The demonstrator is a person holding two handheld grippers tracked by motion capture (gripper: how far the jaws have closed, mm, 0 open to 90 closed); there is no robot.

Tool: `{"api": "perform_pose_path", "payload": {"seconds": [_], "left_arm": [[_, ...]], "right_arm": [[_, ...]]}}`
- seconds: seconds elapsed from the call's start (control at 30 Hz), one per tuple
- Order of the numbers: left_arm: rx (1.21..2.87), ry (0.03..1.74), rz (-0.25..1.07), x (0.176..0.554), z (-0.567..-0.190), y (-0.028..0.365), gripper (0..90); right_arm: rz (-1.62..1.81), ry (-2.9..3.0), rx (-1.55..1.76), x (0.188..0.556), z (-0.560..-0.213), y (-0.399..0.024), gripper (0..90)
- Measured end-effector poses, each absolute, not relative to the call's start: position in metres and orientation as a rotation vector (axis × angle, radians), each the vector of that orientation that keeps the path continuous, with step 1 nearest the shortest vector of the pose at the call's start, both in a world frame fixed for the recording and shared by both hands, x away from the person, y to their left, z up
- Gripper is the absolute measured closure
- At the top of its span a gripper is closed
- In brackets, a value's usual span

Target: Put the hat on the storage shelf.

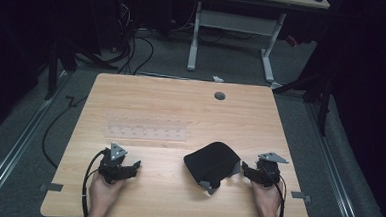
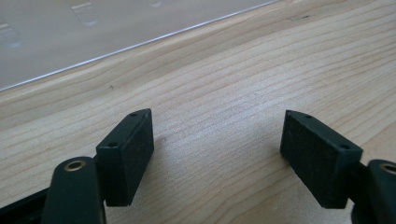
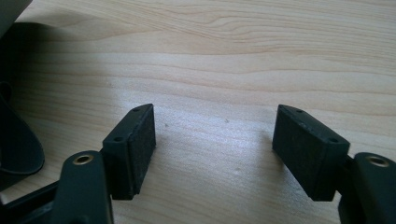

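Black cap [image 1: 212, 163] — seemingly just beside right gripper [image 1: 246, 170]

A black cap [image 1: 212, 163] lies crumpled on the wooden table's near right part, its grey-edged brim pointing toward the near edge.

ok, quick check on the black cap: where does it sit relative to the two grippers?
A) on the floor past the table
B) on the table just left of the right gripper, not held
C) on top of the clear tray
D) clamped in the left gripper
B: the black cap lies on the table beside the right gripper, whose jaws stand open with bare wood between them, as do those of the left gripper.
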State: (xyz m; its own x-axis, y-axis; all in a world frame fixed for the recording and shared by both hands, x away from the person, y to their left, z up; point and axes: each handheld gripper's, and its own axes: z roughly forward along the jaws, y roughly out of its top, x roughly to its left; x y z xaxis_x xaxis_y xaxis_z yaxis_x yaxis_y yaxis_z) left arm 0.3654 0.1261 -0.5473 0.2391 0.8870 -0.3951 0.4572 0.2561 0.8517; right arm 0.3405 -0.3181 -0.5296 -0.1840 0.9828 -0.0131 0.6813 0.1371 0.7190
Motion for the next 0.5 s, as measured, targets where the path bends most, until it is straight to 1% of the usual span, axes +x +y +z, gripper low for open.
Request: {"api": "perform_pose_path", "payload": {"seconds": [0.03,0.1,0.23,0.5], "left_arm": [[1.372,1.389,0.477,0.365,-0.547,0.126,26.2],[1.367,1.391,0.473,0.365,-0.547,0.126,26.3],[1.368,1.391,0.473,0.366,-0.547,0.126,26.4],[1.369,1.391,0.477,0.366,-0.547,0.126,26.4]], "right_arm": [[0.806,1.929,1.592,0.341,-0.530,-0.318,32.1],[0.845,1.915,1.617,0.338,-0.529,-0.322,35.5],[0.893,1.893,1.643,0.335,-0.527,-0.326,37.9],[1.012,1.855,1.645,0.327,-0.516,-0.332,43.9]]}}
